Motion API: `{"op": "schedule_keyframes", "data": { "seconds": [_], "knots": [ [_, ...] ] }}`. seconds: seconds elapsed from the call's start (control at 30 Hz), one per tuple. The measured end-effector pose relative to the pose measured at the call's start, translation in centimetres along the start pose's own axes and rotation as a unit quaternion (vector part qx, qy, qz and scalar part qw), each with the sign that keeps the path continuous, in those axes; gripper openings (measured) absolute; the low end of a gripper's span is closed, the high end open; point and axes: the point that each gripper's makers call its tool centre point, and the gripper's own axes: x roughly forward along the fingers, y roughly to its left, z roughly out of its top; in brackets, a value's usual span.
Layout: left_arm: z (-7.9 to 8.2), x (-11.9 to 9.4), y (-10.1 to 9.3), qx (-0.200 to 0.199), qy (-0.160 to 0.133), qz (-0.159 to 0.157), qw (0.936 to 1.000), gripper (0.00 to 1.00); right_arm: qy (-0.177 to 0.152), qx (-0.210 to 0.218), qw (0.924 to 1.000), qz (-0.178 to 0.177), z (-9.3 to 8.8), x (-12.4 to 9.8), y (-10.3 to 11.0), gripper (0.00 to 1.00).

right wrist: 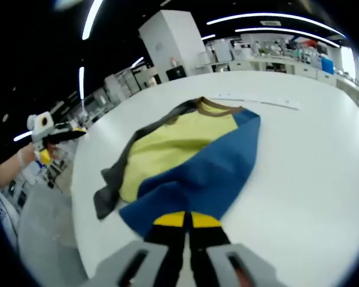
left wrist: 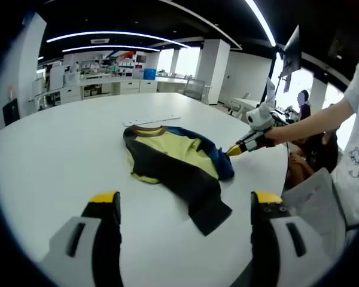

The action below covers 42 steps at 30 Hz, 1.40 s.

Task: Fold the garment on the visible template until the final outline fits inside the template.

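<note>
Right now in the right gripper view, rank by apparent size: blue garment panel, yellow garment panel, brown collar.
1. Blue fabric panel, though it lies nearest the camera, so versus yellow is unsure.
2. Yellow fabric panel.
3. Brown ribbed collar.

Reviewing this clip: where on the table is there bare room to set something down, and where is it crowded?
Bare white table spreads wide on the left gripper's side of the garment, and beyond the collar past the pale strip. In the right gripper view, open table lies beside the blue sleeve. Crowded: the edge where the right gripper pinches blue cloth.
</note>
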Motion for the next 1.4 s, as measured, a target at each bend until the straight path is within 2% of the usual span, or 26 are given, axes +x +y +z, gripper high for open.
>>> {"op": "schedule_keyframes", "data": {
  "seconds": [0.23, 0.27, 0.43, 0.57, 0.63, 0.7, 0.77, 0.9, 1.03, 1.17, 1.23, 1.33, 1.4],
  "knots": [
    [0.1, 0.2, 0.0, 0.002, 0.0, -0.001, 1.0, 0.87, -0.008, 0.004, 0.9999, -0.005, 0.1, -2.1, -0.4, 0.0],
    [0.1, 0.2, -0.1, 0.002, -0.001, -0.002, 1.0, 0.87, -0.006, 0.007, 0.9999, -0.01, -0.3, -2.4, -1.1, 0.0],
    [0.3, 0.4, -0.1, 0.003, -0.003, -0.004, 1.0, 0.86, -0.004, 0.011, 0.9997, -0.022, -1.6, -4.1, -1.1, 0.0],
    [0.3, 0.7, 0.0, 0.002, -0.003, -0.008, 1.0, 0.86, -0.002, 0.015, 0.9991, -0.039, -2.5, -6.1, -3.0, 0.0],
    [0.4, 0.9, -0.2, 0.0, -0.003, -0.01, 0.9999, 0.86, -0.002, 0.023, 0.9985, -0.05, -2.7, -7.0, -4.7, 0.0],
    [0.5, 1.0, -0.2, 0.001, -0.003, -0.011, 0.9999, 0.86, -0.004, 0.032, 0.9978, -0.058, -3.0, -7.4, -4.5, 0.0],
    [0.5, 1.2, 0.0, 0.0, -0.003, -0.012, 0.9999, 0.86, -0.005, 0.041, 0.997, -0.066, -3.4, -8.5, -5.8, 0.0],
    [0.5, 1.4, 0.0, 0.0, -0.001, -0.014, 0.9999, 0.86, -0.001, 0.041, 0.9962, -0.077, -4.1, -9.4, -6.5, 0.0],
    [0.5, 1.7, 0.0, 0.001, 0.0, -0.018, 0.9998, 0.86, 0.011, 0.036, 0.9953, -0.089, -4.9, -10.3, -7.4, 0.0],
    [0.6, 2.0, 0.2, -0.002, 0.0, -0.018, 0.9998, 0.86, 0.045, 0.008, 0.9921, -0.117, -6.4, -11.7, -9.7, 0.0],
    [0.5, 2.1, 0.4, -0.001, 0.001, -0.017, 0.9999, 0.86, 0.047, 0.014, 0.9912, -0.123, -6.5, -12.1, -10.1, 0.0],
    [0.6, 2.3, 0.9, -0.004, 0.0, -0.015, 0.9999, 0.86, 0.044, 0.023, 0.9895, -0.136, -6.2, -13.2, -12.2, 0.0],
    [0.6, 2.2, 0.8, -0.004, 0.0, -0.013, 0.9999, 0.86, 0.04, 0.03, 0.9886, -0.142, -6.0, -13.5, -12.5, 0.0]
  ]
}}
